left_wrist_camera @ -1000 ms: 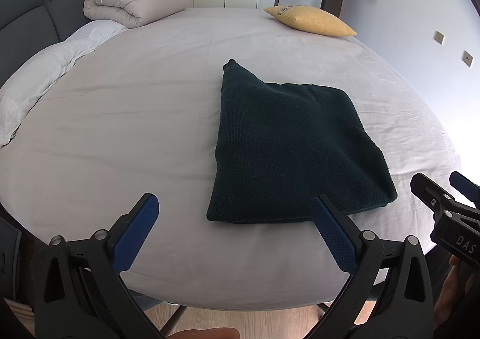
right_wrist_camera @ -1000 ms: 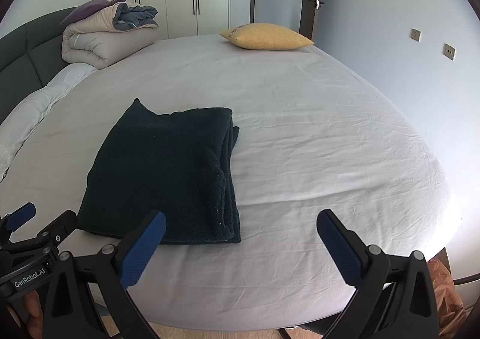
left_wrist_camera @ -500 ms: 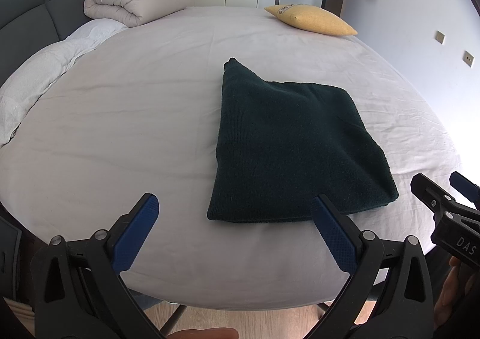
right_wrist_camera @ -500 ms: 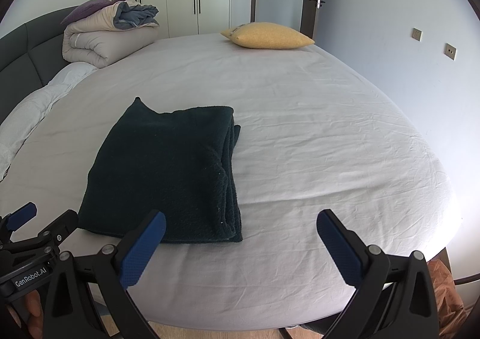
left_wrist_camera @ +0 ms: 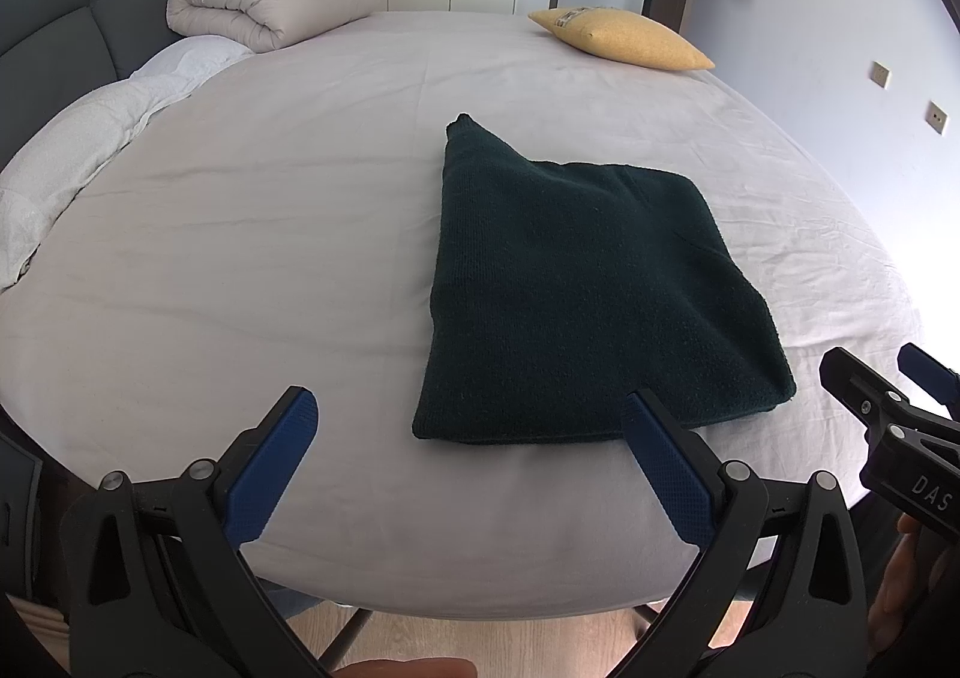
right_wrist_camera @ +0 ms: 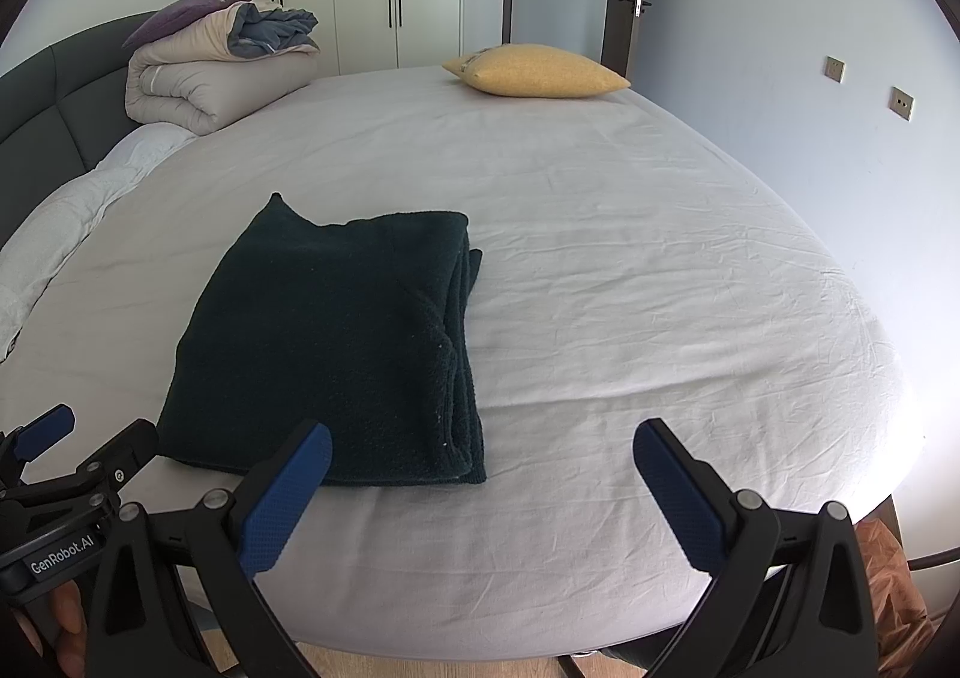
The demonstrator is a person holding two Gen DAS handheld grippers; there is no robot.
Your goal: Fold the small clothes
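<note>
A dark green knitted garment [left_wrist_camera: 576, 294] lies folded into a flat rectangle on the white bed sheet [left_wrist_camera: 240, 234]; one corner pokes out at its far left. In the right wrist view the same garment [right_wrist_camera: 336, 342] shows its stacked layers along the right edge. My left gripper [left_wrist_camera: 468, 414] hovers open at the bed's near edge, its right blue fingertip just in front of the garment's near hem. My right gripper [right_wrist_camera: 480, 444] is open too, near the garment's front right corner, holding nothing. Each gripper appears at the side of the other's view.
A rolled beige duvet [left_wrist_camera: 264, 0] with a purple pillow sits at the far left by the grey headboard [left_wrist_camera: 54, 24]. A yellow cushion [left_wrist_camera: 624, 39] lies at the far right. A white quilt [left_wrist_camera: 72, 162] drapes the left side. Wooden floor shows below the bed's edge.
Both views have shifted very slightly; the garment and both open grippers stay essentially where they were.
</note>
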